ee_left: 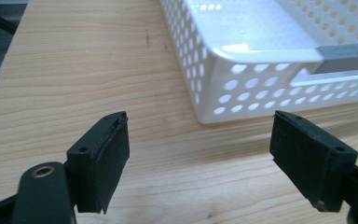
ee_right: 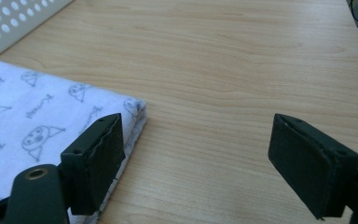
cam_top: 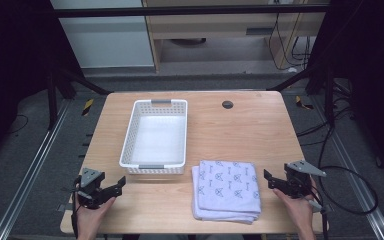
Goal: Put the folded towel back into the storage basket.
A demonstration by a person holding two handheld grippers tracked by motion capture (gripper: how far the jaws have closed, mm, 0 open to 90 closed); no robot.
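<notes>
The right tool [cam_top: 274, 181] has its jaws spread wide and holds nothing; it hovers over the bench [cam_top: 240, 130]. Just to its left lies the folded cloth [cam_top: 226, 190], white-lilac with small grey drawn faces and short script too small to read. One jaw stands over the cloth's near corner. The left tool [cam_top: 111, 189] is also spread and empty. Just ahead of it and to its right stands the white basket [cam_top: 128, 145], with holes and a grey handle.
</notes>
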